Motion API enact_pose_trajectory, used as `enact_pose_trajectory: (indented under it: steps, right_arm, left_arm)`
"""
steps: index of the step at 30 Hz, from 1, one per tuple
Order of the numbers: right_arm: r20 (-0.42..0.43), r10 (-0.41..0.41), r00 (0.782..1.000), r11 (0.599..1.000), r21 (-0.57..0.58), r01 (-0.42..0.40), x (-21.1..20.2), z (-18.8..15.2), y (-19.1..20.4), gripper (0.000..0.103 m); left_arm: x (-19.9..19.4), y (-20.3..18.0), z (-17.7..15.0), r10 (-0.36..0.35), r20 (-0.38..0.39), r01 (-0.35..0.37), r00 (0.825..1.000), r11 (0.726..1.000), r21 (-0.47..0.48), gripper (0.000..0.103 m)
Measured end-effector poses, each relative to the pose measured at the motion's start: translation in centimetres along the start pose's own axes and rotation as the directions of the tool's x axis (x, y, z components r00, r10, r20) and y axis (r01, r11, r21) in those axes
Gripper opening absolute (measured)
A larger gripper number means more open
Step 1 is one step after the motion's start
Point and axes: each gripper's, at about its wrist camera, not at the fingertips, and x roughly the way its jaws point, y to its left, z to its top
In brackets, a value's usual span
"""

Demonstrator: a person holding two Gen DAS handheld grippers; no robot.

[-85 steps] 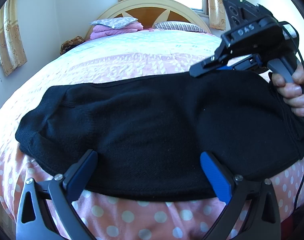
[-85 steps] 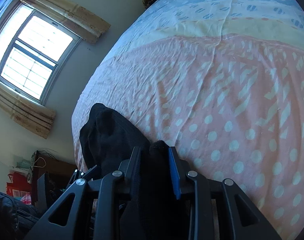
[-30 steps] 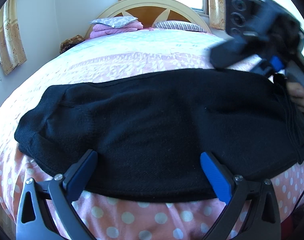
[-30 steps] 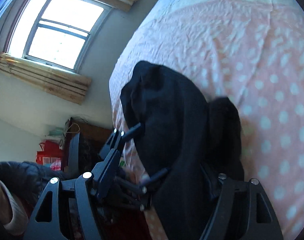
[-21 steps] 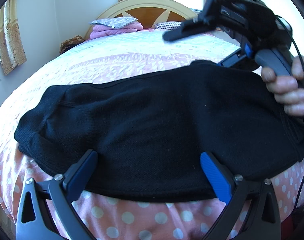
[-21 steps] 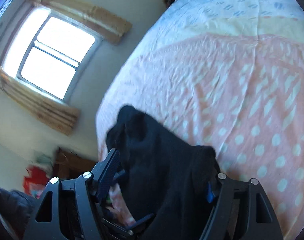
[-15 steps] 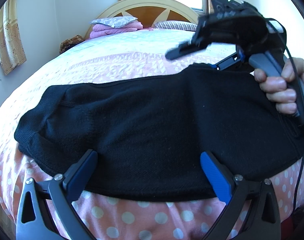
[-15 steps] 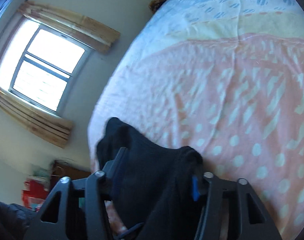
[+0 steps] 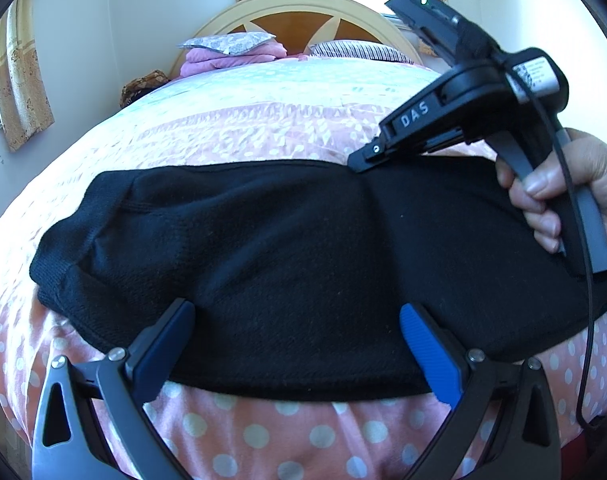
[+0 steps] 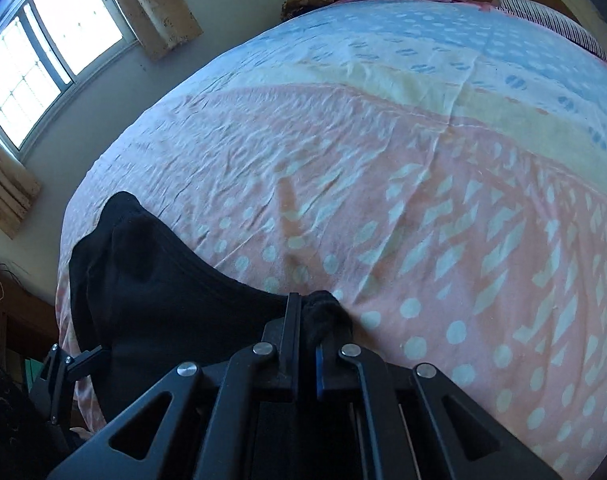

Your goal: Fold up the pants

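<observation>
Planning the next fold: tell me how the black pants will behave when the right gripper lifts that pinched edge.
The black pants will probably drape limply: they already lie flat and follow the bed. The thick knit looks fairly heavy, so the free part may drag. The right gripper has just closed on a small bunched edge, and the fuzzy cloth looks unlikely to slip out.

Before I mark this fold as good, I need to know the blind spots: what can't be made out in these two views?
- Left wrist view: the black pants' right end is cut off by the frame edge and hidden behind the hand.
- Left wrist view: the pants hide where the right gripper pinches them.
- Right wrist view: the right gripper's own body hides the pants' near part, and the left gripper barely shows.
- Either view: layers under the pants are hidden.
</observation>
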Motion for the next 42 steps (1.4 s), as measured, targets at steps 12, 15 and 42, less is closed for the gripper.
enact_pose_trajectory:
  steps: [12, 15, 42]
  right_arm:
    - [0.003, 0.002, 1.0, 1.0, 0.004, -0.002, 0.3, -0.1, 0.0, 0.001]
    - [0.001, -0.027, 1.0, 1.0, -0.016, 0.027, 0.3, -0.1, 0.5, 0.001]
    - [-0.089, 0.087, 0.992, 0.965, 0.254, -0.062, -6.2, 1.9, -3.6, 0.01]
  left_arm:
    - [0.4, -0.1, 0.6, 0.007, -0.004, -0.008, 1.0, 1.0, -0.009, 0.103]
    - [0.4, 0.0, 0.6, 0.01, -0.002, -0.01, 1.0, 1.0, -0.009, 0.103]
    - [0.0, 0.2, 0.5, 0.007, 0.007, -0.007, 1.0, 1.0, -0.02, 0.103]
